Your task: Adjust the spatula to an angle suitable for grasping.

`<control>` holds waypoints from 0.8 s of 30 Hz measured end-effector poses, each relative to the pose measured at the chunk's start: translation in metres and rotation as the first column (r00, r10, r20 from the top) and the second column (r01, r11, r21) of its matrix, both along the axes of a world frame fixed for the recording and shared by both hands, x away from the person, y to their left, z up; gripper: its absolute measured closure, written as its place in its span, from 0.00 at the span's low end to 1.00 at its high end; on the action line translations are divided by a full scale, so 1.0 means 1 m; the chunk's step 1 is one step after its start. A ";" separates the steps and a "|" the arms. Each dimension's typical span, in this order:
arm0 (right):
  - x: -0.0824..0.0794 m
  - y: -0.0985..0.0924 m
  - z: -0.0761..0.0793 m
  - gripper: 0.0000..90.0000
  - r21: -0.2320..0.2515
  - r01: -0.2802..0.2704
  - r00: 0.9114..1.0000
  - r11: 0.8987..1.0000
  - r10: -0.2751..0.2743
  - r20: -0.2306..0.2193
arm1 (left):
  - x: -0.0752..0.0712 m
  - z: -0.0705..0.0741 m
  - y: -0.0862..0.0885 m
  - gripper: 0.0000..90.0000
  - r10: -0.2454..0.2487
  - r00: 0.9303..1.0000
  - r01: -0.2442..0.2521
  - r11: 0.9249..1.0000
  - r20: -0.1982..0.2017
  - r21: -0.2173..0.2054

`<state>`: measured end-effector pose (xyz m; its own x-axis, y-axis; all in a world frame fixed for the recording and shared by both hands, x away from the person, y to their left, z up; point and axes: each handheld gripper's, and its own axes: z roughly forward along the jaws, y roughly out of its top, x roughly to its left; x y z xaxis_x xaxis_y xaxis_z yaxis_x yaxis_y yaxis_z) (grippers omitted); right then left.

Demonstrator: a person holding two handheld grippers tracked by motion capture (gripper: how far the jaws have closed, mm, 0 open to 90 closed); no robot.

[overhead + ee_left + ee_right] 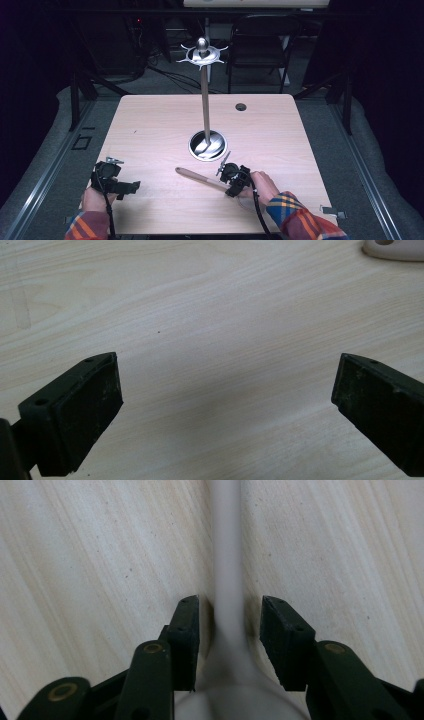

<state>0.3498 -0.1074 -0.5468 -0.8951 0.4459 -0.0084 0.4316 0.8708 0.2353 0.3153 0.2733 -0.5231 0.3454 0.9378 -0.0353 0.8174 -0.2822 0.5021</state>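
Our right hand-held gripper (pixel 227 642) straddles the spoon (pixel 227 580).
Its jaws stand slightly apart around the handle; our left hand-held gripper (pixel 225 405) gapes over the tabletop (pixel 200 315).

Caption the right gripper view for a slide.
Right tongs straddle the spoon's pale handle on the wooden table, pads not yet pressing.

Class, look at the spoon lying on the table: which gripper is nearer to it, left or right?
Right. The right gripper straddles the spoon, its handle between the fingers. The left gripper sits well off to the side, over bare table.
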 end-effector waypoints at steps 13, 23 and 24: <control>0.000 0.003 0.002 0.85 0.010 -0.012 1.000 1.000 0.012 0.021 | 0.000 0.000 0.000 0.00 -0.004 1.000 0.004 1.000 -0.001 0.000; 0.000 -0.011 0.009 0.86 0.015 -0.004 0.999 1.000 0.003 0.041 | -0.001 0.000 0.001 0.00 -0.007 1.000 0.007 1.000 0.000 0.001; -0.001 -0.012 0.009 0.86 0.023 0.001 0.999 1.000 -0.002 0.039 | -0.001 0.000 0.001 0.00 -0.007 1.000 0.007 1.000 0.001 0.001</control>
<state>0.3490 -0.1198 -0.5379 -0.8936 0.4476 -0.0333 0.4230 0.8645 0.2716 0.3146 0.2746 -0.5227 0.3516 0.9355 -0.0342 0.8152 -0.2880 0.5025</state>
